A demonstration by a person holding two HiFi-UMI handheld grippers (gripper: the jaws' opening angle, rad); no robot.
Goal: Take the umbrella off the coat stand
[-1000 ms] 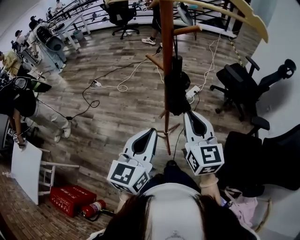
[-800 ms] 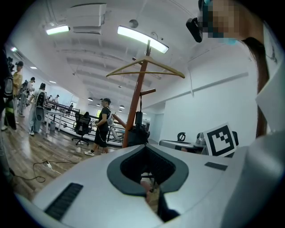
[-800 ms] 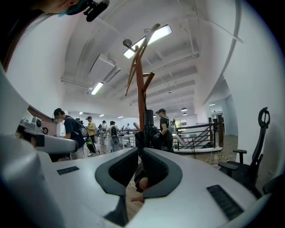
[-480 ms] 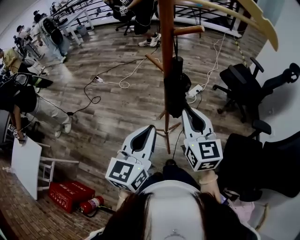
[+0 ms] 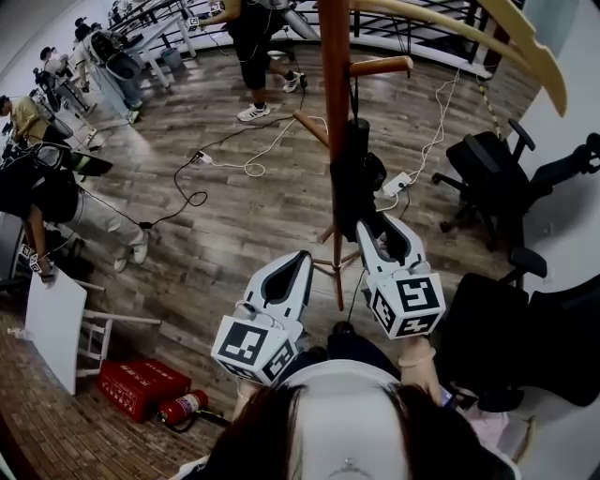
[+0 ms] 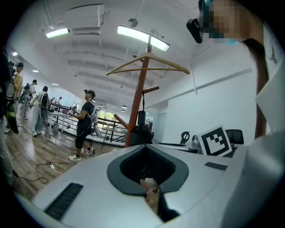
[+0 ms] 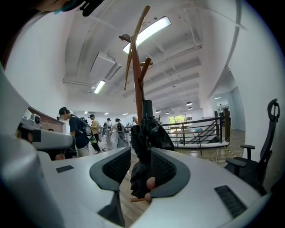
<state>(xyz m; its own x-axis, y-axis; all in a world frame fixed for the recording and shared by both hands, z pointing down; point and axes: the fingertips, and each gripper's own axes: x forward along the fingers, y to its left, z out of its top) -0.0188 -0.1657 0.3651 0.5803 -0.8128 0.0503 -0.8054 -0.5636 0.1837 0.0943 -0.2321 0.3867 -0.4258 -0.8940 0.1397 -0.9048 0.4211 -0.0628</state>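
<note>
your right gripper (image 5: 380, 228) is up at the coat stand (image 5: 335, 112). its fingers (image 7: 165, 168) have just been opening, and they now stand spread with the lower end of the folded black umbrella (image 5: 354, 178) between them, not clamped on it. in the right gripper view the dark cloth lies close against one ribbed pad, with a gap showing on the other side.

the umbrella is on the stand. it hangs upright by a thin loop from a short side peg (image 5: 380, 66), just beside the orange-brown pole.

your left gripper (image 5: 300, 260) sits lower, to the left of the pole and apart from the umbrella. its fingers (image 6: 89, 187) are pressed together at the tips with nothing between them.

a pale wooden hanger (image 5: 487, 23) rests across the top of the stand. black office chairs (image 5: 487, 164) stand to the right on the wood floor (image 5: 234, 234), and white cables (image 5: 253, 169) trail over the boards behind the stand. a red fire extinguisher (image 5: 183, 412) lies at the lower left, just beside a red box (image 5: 139, 394). a person (image 5: 248, 47) walks past further back.
</note>
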